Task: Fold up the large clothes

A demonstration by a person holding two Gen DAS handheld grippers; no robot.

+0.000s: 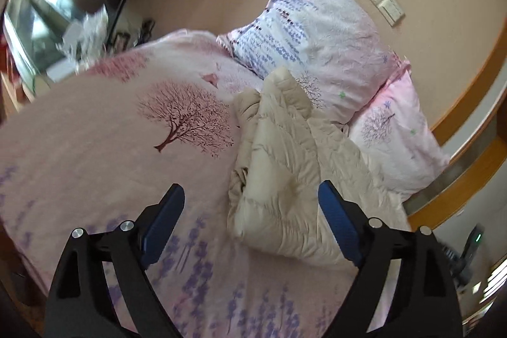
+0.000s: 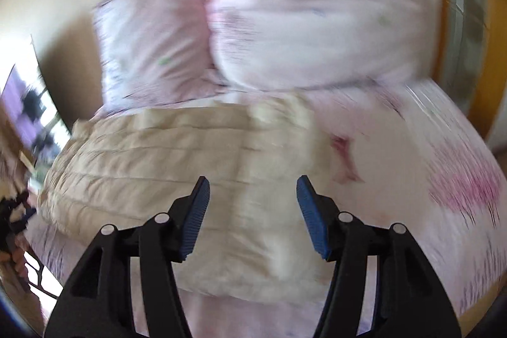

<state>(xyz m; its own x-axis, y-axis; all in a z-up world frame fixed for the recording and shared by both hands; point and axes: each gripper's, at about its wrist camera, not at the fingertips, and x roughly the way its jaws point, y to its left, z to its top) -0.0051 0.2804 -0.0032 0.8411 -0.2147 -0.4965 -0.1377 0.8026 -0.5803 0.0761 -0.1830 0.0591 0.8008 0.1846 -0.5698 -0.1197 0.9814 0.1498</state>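
Left wrist view: a beige quilted puffer jacket (image 1: 285,167) lies bundled on the pink tree-print bedspread (image 1: 95,148) at one o'clock. Left gripper (image 1: 252,205) and right gripper (image 2: 252,198) are spread, empty. Right view is blurred; pinching a hem edge, not padding, probably folds cleanest.

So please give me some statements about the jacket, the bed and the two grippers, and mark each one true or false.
1. The beige jacket lies on the bed. True.
2. The left gripper is shut on the jacket. False: it is open and holds nothing.
3. Two pillows stand at the wall beyond the jacket. True.
4. The right gripper holds a sleeve. False: it is open, with nothing between its fingers.
5. The bed cover is plain blue. False: it is pink, with a tree print.
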